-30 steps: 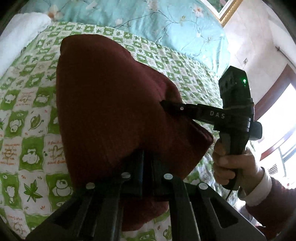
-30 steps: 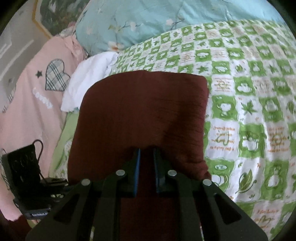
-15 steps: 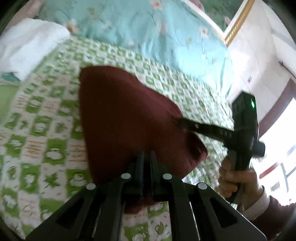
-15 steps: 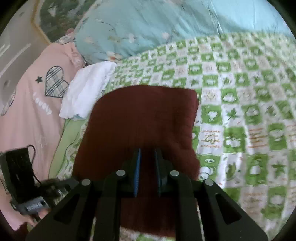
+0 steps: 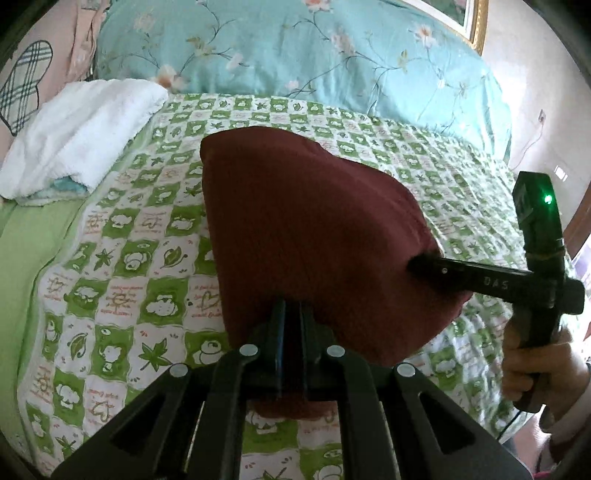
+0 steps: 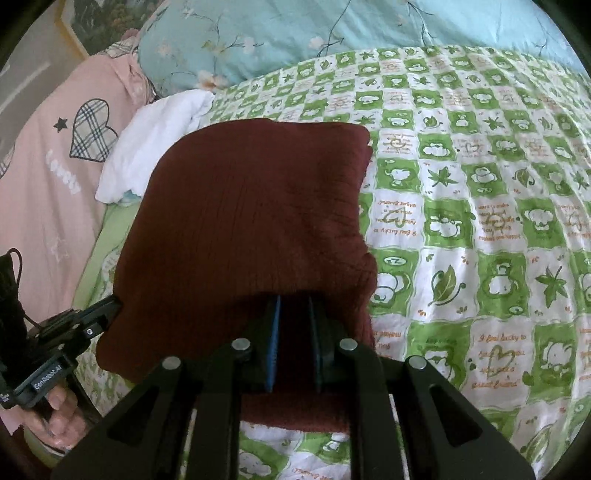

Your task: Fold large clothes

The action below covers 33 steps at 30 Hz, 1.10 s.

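A folded dark red knit garment (image 5: 306, 236) is held above the green-and-white checked bedspread (image 5: 122, 236). My left gripper (image 5: 291, 314) is shut on its near edge. My right gripper (image 6: 293, 310) is shut on another part of the near edge, and the garment (image 6: 251, 214) hangs flat in front of it. In the left wrist view the right gripper (image 5: 417, 264) reaches in from the right, its tips buried in the cloth. In the right wrist view the left gripper (image 6: 110, 308) shows at the lower left, at the garment's edge.
A white folded towel (image 5: 77, 133) lies at the far left of the bed. A light blue floral quilt (image 5: 295, 48) is piled along the head. A pink pillow with a plaid heart (image 6: 62, 155) lies at the left. A picture frame (image 5: 469, 18) hangs on the wall.
Both grippers have pulled back and up with the garment still pinched. It now looks smaller and farther off, with more of the bed, towel and quilt in view.
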Each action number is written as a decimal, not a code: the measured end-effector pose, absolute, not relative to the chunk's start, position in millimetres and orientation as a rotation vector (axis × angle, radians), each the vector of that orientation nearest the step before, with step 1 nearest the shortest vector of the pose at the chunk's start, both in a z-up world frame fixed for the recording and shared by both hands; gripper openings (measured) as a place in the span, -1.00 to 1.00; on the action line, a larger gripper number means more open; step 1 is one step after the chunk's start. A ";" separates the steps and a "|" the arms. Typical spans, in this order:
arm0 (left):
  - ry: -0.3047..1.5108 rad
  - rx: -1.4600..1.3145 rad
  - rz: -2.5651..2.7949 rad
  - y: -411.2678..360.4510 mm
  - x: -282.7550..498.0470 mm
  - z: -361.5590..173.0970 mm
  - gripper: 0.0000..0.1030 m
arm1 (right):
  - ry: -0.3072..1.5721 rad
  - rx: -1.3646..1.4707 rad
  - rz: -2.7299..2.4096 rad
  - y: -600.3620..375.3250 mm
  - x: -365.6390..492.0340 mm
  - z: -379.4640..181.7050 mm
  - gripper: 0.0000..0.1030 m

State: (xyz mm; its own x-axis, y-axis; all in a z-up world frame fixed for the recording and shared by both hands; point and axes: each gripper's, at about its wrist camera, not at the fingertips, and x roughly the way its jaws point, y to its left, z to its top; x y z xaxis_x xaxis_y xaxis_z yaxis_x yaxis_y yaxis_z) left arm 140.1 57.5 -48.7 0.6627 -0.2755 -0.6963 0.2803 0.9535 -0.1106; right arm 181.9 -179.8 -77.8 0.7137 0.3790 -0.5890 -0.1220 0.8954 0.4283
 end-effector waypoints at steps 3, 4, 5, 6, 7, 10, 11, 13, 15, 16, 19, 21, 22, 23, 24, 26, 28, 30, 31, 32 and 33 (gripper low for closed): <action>0.788 0.002 -0.309 57.7 140.6 -49.3 -0.89 | 0.736 0.395 0.282 -178.7 179.6 -73.9 -0.70; 0.788 0.000 -0.308 58.0 140.4 -48.6 -0.89 | 0.728 0.403 0.280 -177.0 177.2 -66.6 -0.70; 0.788 -0.002 -0.310 58.5 140.1 -47.6 -0.89 | 0.712 0.413 0.286 -175.3 178.0 -57.2 -0.69; 0.788 -0.008 -0.314 59.6 139.8 -47.0 -0.89 | 0.694 0.417 0.298 -174.8 179.0 -49.3 -0.69; 0.790 -0.012 -0.316 60.1 140.2 -46.5 -0.89 | 0.669 0.411 0.310 -172.6 184.3 -35.7 -0.69; 0.795 -0.036 -0.320 62.5 140.8 -46.3 -0.89 | 0.664 0.399 0.356 -160.4 217.4 -7.8 -0.68; 0.798 -0.042 -0.320 62.7 141.0 -46.0 -0.89 | 0.665 0.402 0.381 -155.6 231.1 -1.7 -0.68; 0.804 -0.050 -0.321 63.5 142.6 -45.5 -0.89 | 0.681 0.407 0.420 -143.0 264.1 6.8 -0.68; 0.811 -0.059 -0.322 64.2 143.7 -44.8 -0.89 | 0.719 0.403 0.426 -132.4 295.1 6.8 -0.68; 0.815 -0.064 -0.322 64.8 144.2 -44.8 -0.89 | 0.736 0.390 0.408 -128.4 307.0 3.8 -0.68; 0.817 -0.079 -0.322 66.6 144.9 -45.7 -0.89 | 0.846 0.393 0.382 -123.1 339.7 -23.0 -0.68; 0.816 -0.089 -0.323 67.9 146.3 -47.2 -0.89 | 0.856 0.408 0.395 -124.0 344.8 -34.6 -0.69; 0.820 -0.101 -0.327 68.9 148.0 -48.2 -0.89 | 0.845 0.422 0.399 -126.7 343.3 -35.4 -0.70; 0.824 -0.110 -0.326 69.7 149.4 -48.4 -0.89 | 0.841 0.435 0.401 -128.4 341.5 -33.9 -0.70; 0.825 -0.118 -0.325 70.8 150.1 -47.9 -0.89 | 0.827 0.450 0.404 -131.0 337.6 -30.5 -0.69; 0.828 -0.159 -0.331 75.7 150.1 -45.1 -0.89 | 0.794 0.461 0.400 -137.0 322.7 -22.1 -0.68; 0.830 -0.207 -0.337 82.1 147.9 -40.7 -0.86 | 0.761 0.469 0.411 -143.4 302.2 -12.7 -0.67; 0.832 -0.232 -0.326 86.9 144.4 -37.0 -0.78 | 0.724 0.478 0.431 -150.5 276.3 -6.2 -0.66; 0.832 -0.235 -0.315 88.4 142.0 -34.9 -0.72 | 0.714 0.477 0.433 -153.3 264.9 -4.9 -0.66; 0.832 -0.234 -0.307 88.9 139.6 -32.9 -0.67 | 0.709 0.475 0.430 -153.8 254.3 -4.8 -0.65; 0.832 -0.227 -0.298 88.1 136.5 -30.5 -0.61 | 0.706 0.474 0.429 -155.7 242.4 -6.0 -0.65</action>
State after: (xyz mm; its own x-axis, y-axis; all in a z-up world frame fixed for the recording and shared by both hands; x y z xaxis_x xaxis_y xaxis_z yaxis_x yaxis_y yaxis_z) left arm 136.4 88.1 -30.5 0.6356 -0.3466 -0.6898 0.1705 0.9345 -0.3125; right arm 242.4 -155.7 -6.0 0.6839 0.5217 -0.5100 -0.2119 0.8110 0.5454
